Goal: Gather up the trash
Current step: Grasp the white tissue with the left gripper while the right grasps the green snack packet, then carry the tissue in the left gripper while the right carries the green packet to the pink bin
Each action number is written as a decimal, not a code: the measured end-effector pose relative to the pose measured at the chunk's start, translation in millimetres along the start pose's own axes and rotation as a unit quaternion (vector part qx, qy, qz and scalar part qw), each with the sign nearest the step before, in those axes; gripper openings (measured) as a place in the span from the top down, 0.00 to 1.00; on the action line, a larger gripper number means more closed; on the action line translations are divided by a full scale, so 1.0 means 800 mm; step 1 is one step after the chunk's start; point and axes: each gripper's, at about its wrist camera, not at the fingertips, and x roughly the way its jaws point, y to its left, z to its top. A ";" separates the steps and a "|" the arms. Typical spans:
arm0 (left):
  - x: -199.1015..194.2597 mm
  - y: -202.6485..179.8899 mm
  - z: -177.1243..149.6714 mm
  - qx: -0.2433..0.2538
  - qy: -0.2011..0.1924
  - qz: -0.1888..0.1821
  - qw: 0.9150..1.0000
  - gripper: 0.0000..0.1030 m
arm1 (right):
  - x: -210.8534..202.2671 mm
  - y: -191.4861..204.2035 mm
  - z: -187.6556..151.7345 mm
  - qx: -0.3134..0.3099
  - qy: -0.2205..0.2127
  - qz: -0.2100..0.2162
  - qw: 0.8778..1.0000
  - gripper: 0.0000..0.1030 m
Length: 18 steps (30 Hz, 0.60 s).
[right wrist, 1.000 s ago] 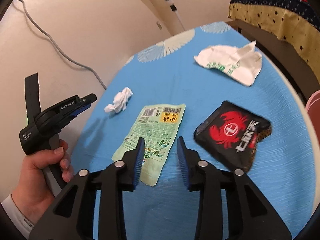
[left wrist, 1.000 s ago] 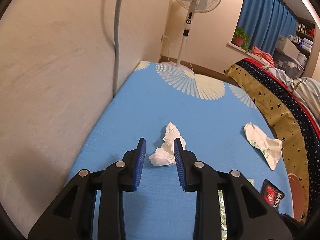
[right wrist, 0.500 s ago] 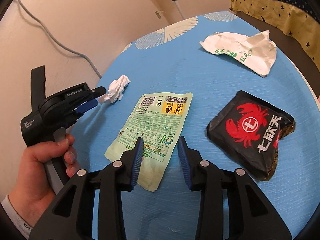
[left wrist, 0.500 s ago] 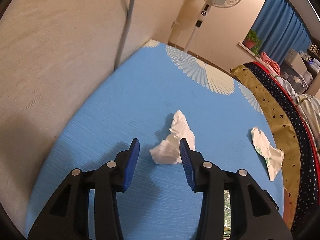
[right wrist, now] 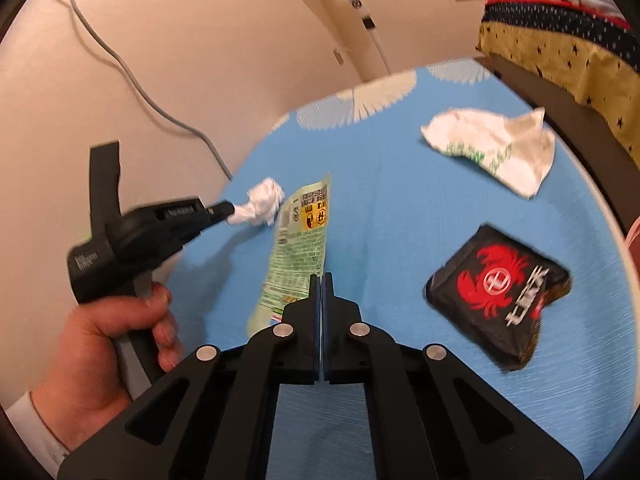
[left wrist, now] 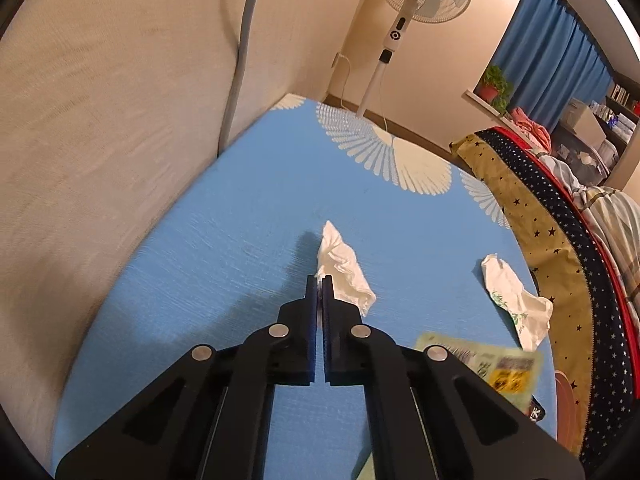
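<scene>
Left wrist view: left hand-held gripper (left wrist: 320, 280) pinches tissue (left wrist: 344, 272); right hand-held gripper (right wrist: 321, 278) clamps blurred green wrapper (right wrist: 298, 252).

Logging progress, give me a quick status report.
Left gripper shut on tissue. Right gripper shut on green wrapper. Black packet, white bag remain.

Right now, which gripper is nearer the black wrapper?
Right. The right gripper, shut on the green wrapper, sits just left of the black wrapper; the left gripper holds the tissue farther left.
</scene>
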 end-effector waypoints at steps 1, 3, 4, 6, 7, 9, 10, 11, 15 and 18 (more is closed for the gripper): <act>-0.006 -0.003 -0.001 0.003 -0.003 0.002 1.000 0.98 | -0.008 0.001 0.003 -0.001 -0.008 0.000 1.000 1.00; -0.016 -0.007 -0.002 0.011 -0.009 0.006 1.000 0.98 | -0.019 0.003 0.007 -0.004 -0.017 -0.001 1.000 1.00; -0.020 -0.010 -0.002 0.014 -0.011 0.008 1.000 0.98 | -0.027 0.004 0.009 -0.006 -0.023 -0.002 1.000 1.00; -0.031 -0.016 -0.003 0.025 -0.017 0.014 0.999 0.98 | -0.038 0.006 0.011 -0.010 -0.031 -0.006 0.999 1.00; -0.037 -0.021 -0.003 0.032 -0.020 0.016 0.999 0.98 | -0.045 0.007 0.013 -0.013 -0.036 -0.009 0.999 1.00; -0.051 -0.030 -0.004 0.046 -0.028 0.018 0.998 0.98 | -0.056 0.009 0.014 -0.017 -0.044 -0.014 0.999 1.00; -0.056 -0.033 -0.004 0.052 -0.031 0.020 0.998 0.98 | -0.063 0.009 0.014 -0.020 -0.048 -0.017 0.999 1.00; -0.062 -0.036 -0.005 0.055 -0.034 0.021 0.998 0.98 | -0.069 0.010 0.014 -0.023 -0.051 -0.020 0.998 1.00; -0.083 -0.045 -0.015 0.055 -0.044 0.016 0.997 0.98 | -0.098 0.011 0.015 -0.040 -0.068 -0.038 0.996 1.00; -0.093 -0.055 -0.029 0.060 -0.046 0.013 0.997 0.98 | -0.115 0.009 0.018 -0.040 -0.079 -0.047 0.995 1.00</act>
